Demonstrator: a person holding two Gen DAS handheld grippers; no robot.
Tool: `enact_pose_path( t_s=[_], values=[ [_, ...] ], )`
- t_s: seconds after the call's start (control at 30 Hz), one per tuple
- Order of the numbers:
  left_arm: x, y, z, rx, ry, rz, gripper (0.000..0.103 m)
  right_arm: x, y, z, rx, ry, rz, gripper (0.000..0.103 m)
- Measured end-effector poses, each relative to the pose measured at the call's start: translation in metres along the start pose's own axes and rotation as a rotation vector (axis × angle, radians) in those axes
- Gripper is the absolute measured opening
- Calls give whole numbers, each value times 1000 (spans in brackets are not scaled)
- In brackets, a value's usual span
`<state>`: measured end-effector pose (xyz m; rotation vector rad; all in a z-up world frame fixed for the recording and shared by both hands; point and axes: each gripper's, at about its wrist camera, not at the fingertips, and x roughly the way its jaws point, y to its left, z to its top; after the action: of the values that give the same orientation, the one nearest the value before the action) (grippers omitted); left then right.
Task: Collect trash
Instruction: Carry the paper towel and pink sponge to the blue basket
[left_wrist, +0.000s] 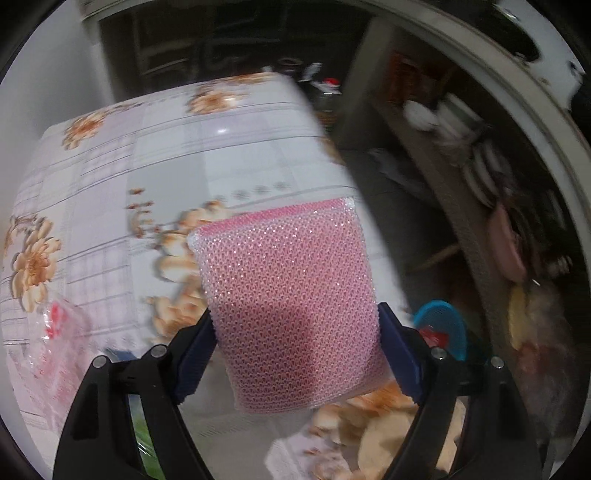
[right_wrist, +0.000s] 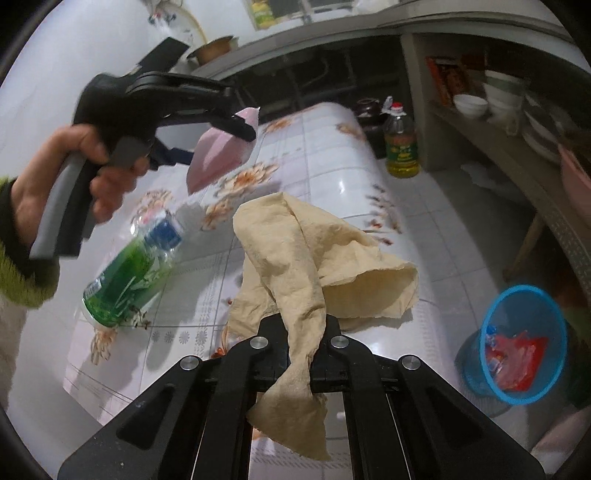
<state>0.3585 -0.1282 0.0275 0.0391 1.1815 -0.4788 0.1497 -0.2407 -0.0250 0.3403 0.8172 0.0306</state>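
My left gripper is shut on a pink mesh sponge and holds it above the flowered table. The right wrist view shows that gripper in a hand, with the pink sponge raised over the table. My right gripper is shut on a crumpled beige paper towel, lifted over the table's near right part. A blue trash basket with red wrappers stands on the floor to the right; it also shows in the left wrist view.
A green plastic bottle lies on its side on the table at the left. A clear red-printed wrapper lies on the table's left. An oil bottle stands on the floor beyond the table. Shelves with bowls run along the right.
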Motion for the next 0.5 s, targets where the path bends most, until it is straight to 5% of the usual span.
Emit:
enact_pose_path(
  t_s=[0.5],
  values=[
    [6, -146, -54, 197, 58, -243, 80, -71, -84, -18, 211, -110, -94, 3]
  ],
)
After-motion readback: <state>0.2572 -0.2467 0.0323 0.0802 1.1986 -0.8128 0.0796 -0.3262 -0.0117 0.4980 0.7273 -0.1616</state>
